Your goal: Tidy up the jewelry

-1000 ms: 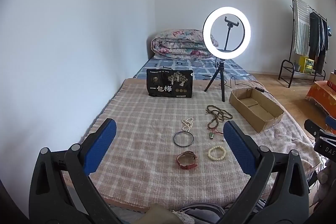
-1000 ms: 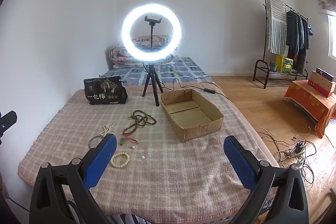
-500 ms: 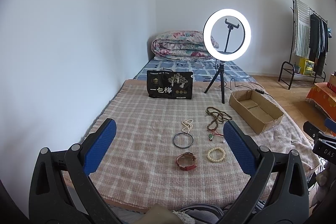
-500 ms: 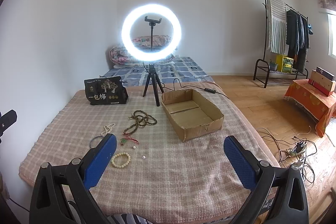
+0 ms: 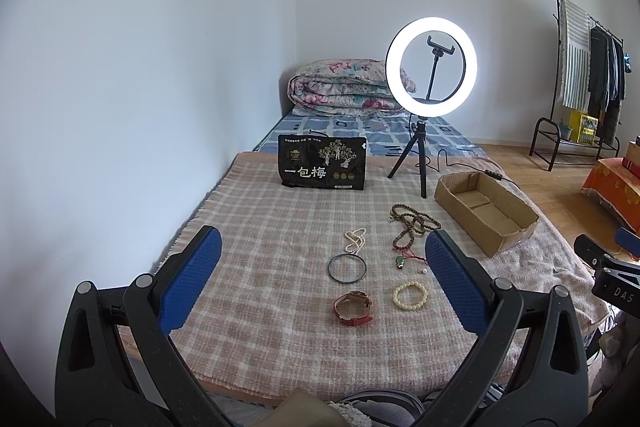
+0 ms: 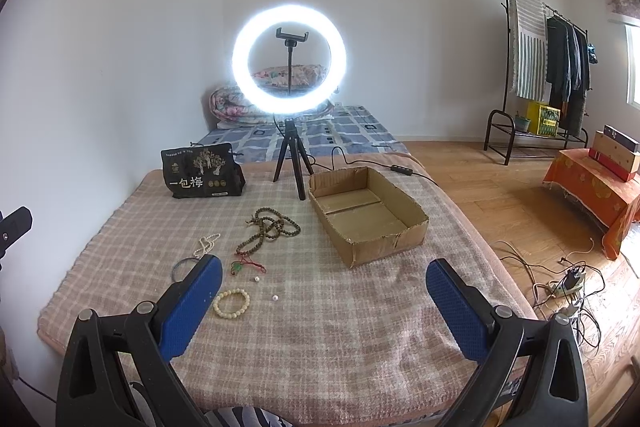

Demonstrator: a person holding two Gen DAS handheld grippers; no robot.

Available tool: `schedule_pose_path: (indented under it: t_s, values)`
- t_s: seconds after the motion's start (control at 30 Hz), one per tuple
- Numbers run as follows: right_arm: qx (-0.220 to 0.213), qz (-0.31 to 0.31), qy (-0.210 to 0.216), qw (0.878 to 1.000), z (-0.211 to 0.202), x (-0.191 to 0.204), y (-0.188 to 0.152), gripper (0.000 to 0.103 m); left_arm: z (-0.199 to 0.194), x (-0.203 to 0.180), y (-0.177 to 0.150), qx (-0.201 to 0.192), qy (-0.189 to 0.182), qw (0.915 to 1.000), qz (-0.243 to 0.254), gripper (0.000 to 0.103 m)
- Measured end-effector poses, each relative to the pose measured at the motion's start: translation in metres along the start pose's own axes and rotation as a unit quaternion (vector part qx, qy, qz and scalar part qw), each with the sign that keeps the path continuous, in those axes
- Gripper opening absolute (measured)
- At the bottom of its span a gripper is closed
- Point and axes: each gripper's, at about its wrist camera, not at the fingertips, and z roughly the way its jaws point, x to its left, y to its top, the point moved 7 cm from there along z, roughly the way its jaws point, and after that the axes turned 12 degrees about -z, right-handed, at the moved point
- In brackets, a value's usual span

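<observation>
Jewelry lies spread on a pink checked blanket (image 5: pixel 256 227): a red-strapped watch (image 5: pixel 353 308), a cream bead bracelet (image 5: pixel 410 296) (image 6: pixel 231 303), a dark bangle (image 5: pixel 347 268), a white pearl strand (image 5: pixel 355 240) (image 6: pixel 206 243), a brown bead necklace (image 5: pixel 412 225) (image 6: pixel 269 227) and a green pendant on red cord (image 5: pixel 400 261) (image 6: pixel 239 267). Two loose pearls (image 6: pixel 274 297) lie nearby. An open cardboard box (image 5: pixel 486 211) (image 6: pixel 366 213) sits to the right. My left gripper (image 5: pixel 322 259) and right gripper (image 6: pixel 324 289) both hang open above the near edge, holding nothing.
A lit ring light on a tripod (image 5: pixel 431 75) (image 6: pixel 290 57) stands behind the jewelry, its cable (image 6: pixel 360 163) trailing past the box. A black printed bag (image 5: pixel 322 167) (image 6: pixel 200 171) stands at the back. Folded quilt (image 5: pixel 344 89), clothes rack (image 6: pixel 548 67) and floor cables (image 6: pixel 568 279) lie beyond.
Both views have drifted only slightly; the jewelry and box have not moved, and both grippers stay open.
</observation>
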Motion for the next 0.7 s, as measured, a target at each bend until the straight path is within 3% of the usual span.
schedule_pose_path:
  t_s: [0.7]
  values:
    - [0.004, 0.005, 0.005, 1.0, 0.0013, -0.0004, -0.0012, 0.103, -0.0006, -0.0006, -0.0005, 0.0, 0.0, 1.0, -0.001, 0.103]
